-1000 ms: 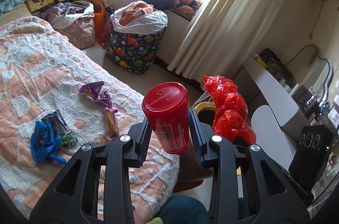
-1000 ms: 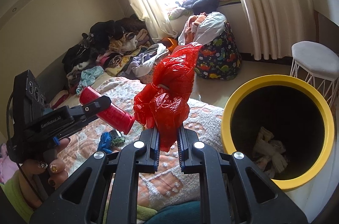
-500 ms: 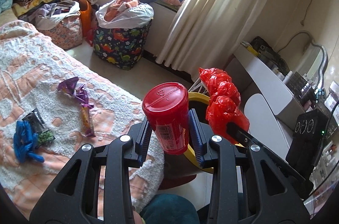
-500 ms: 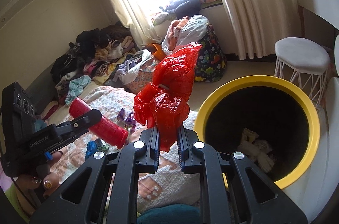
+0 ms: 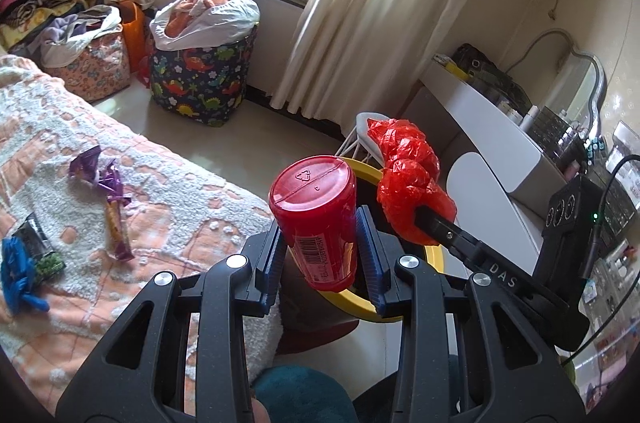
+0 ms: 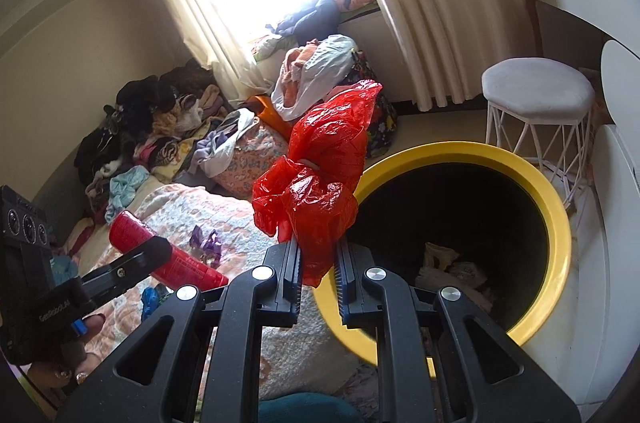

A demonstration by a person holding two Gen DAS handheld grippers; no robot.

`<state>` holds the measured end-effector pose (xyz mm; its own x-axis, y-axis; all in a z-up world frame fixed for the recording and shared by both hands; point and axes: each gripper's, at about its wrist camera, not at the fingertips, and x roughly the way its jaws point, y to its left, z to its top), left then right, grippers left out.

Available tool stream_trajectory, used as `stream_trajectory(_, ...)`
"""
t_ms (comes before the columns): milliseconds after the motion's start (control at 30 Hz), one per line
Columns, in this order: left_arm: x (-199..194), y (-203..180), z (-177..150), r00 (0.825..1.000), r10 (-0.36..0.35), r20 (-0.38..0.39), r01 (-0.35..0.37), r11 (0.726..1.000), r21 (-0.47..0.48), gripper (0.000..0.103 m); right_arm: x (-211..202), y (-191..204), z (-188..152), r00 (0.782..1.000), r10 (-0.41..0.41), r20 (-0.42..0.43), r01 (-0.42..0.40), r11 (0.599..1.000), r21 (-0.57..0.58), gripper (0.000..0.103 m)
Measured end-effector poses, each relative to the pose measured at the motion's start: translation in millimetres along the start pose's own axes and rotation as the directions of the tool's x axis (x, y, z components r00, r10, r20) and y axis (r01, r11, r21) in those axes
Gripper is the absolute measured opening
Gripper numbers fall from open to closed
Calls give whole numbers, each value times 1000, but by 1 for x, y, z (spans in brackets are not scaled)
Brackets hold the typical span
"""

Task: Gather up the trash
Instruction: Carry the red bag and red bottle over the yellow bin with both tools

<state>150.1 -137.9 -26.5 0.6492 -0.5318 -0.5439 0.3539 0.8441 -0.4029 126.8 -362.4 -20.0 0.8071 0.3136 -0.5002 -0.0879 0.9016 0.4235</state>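
While the left tongs (image 5: pixel 321 255) are clamping a red canister (image 5: pixel 316 219) between their blue pads at the lower centre of the left wrist frame, the canister is pointing its flat lid toward the upper centre, with a barcode label showing low on its side. Behind it, a yellow-rimmed bin (image 5: pixel 362 175) is peeking out, mostly hidden by the canister and the tongs. To the right of the canister, the right tongs (image 5: pixel 416 213) are reaching in from the lower right, pinching a crumpled red plastic bag (image 5: pixel 408 175) that is sitting above the bin's rim.

In the right wrist frame, the right tongs (image 6: pixel 318 263) are closing tightly on the lower end of the bag (image 6: pixel 320 175), which is rising toward the centre of the frame. The bin (image 6: pixel 556 215) is filling the centre right, its dark inside holding some pale crumpled litter (image 6: pixel 444 259). At the lower left, the left tongs (image 6: pixel 160 251) are carrying the canister (image 6: pixel 132 235) over the bed (image 6: pixel 240 223).

On the bed (image 5: pixel 180 191) at the left of the left wrist frame, purple wrappers (image 5: pixel 102 175), a long orange wrapper (image 5: pixel 116 231), a blue bag (image 5: pixel 18 275) and a dark packet (image 5: pixel 38 243) are lying scattered. A white stool (image 6: pixel 536 91) is standing at the upper right of the right wrist frame, beyond the bin.
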Motion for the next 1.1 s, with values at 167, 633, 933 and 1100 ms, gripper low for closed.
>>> stream_trajectory(167, 9, -11, -2, 1000, -14, -17, 14, 1000, 26, 27, -1, -15, 5, 1000, -22, 9, 22, 999, 33, 13)
stream_trajectory(633, 37, -32, -8, 997, -36, -64, 41, 997, 66, 27, -6, -50, 7, 997, -71, 15, 69, 991, 117, 13)
stream_trajectory(933, 58, -40, -11, 995, -36, -94, 43, 996, 81, 27, -5, -62, 4, 996, -94, 3, 93, 984, 154, 13)
stream_trajectory(1100, 71, -43, -11, 993, -36, -109, 45, 995, 88, 27, -2, -72, 2, 994, -106, -17, 107, 978, 179, 13)
